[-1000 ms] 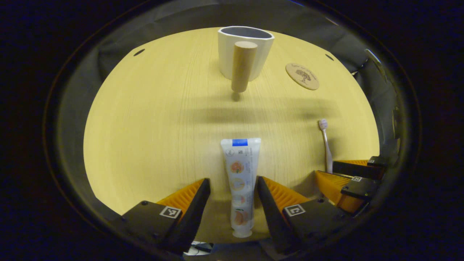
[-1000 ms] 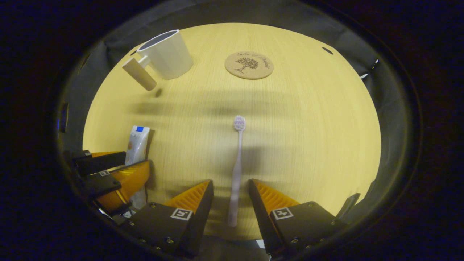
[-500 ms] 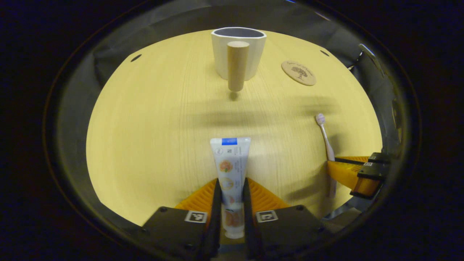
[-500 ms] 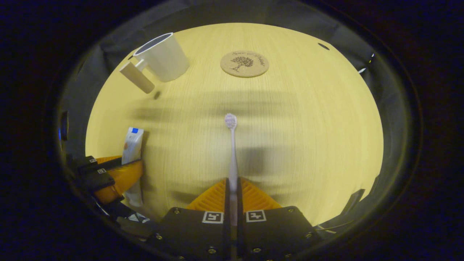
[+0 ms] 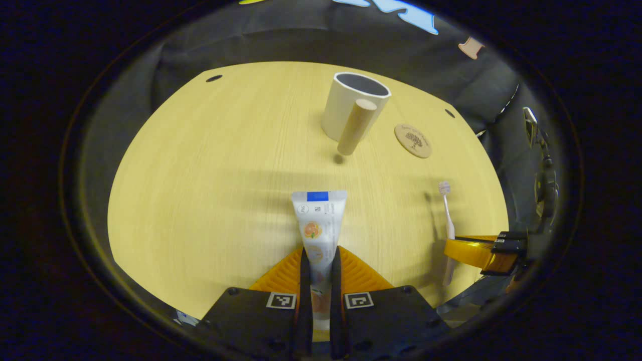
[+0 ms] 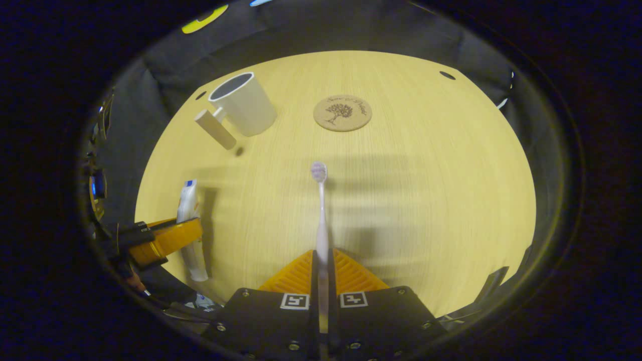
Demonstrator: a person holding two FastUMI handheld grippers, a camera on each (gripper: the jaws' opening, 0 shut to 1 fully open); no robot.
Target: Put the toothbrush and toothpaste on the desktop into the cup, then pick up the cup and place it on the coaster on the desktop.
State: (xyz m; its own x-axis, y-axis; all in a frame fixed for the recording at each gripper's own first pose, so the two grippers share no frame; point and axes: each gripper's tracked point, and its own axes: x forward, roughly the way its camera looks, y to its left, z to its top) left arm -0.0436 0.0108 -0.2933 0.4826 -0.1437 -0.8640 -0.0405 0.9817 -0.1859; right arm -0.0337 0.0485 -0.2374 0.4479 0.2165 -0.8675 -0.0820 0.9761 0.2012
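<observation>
Left gripper view: toothpaste [image 5: 319, 235], soft, light tube, pinched low by your left hand-held gripper [image 5: 318, 281]. Toothbrush [image 6: 321, 220], stiff, slim, clamped at handle by right hand-held gripper [image 6: 322, 281].

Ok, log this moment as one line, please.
left gripper: shut on toothpaste | right gripper: shut on toothbrush | cup: empty, off coaster

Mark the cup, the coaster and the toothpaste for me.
cup [image 5: 346, 108]: left gripper view, on its white side wall.
coaster [image 6: 342, 113]: right gripper view, on the middle of its top face.
toothpaste [image 5: 318, 220]: left gripper view, on the flat tube body ahead of the jaws.
</observation>
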